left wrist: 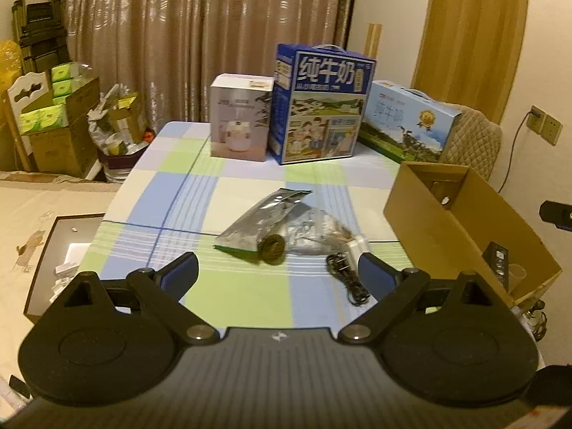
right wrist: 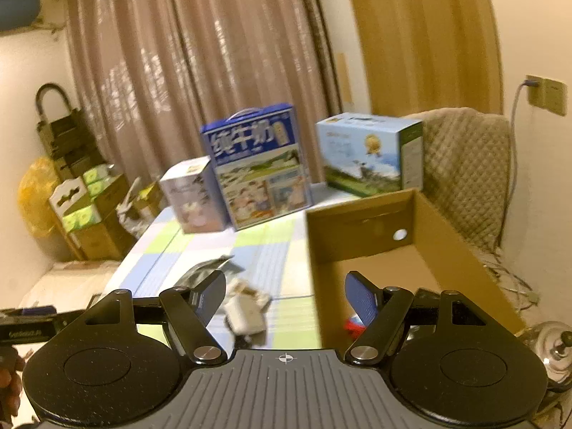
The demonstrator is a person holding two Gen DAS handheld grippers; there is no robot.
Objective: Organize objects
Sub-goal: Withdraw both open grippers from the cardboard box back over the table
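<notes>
Both grippers are spread wide and empty: the left gripper (left wrist: pixel 278 271) hangs over the small pile on the table (left wrist: pixel 250 300), the right gripper (right wrist: pixel 285 293) near the cardboard box (right wrist: pixel 361 221). The foil pouch (left wrist: pixel 259 223) looks light and crinkly (probably slippery), so pinching its flat edge seems safest.

— Where do things lie on the tabletop (left wrist: pixel 250 296)?
— Three cartons (left wrist: pixel 318 103) line its far edge at upper centre; the pouch (left wrist: pixel 257 221) and cable (left wrist: pixel 345 279) lie mid-frame.
— And the open box (left wrist: pixel 461 228)?
— Right of them.
</notes>
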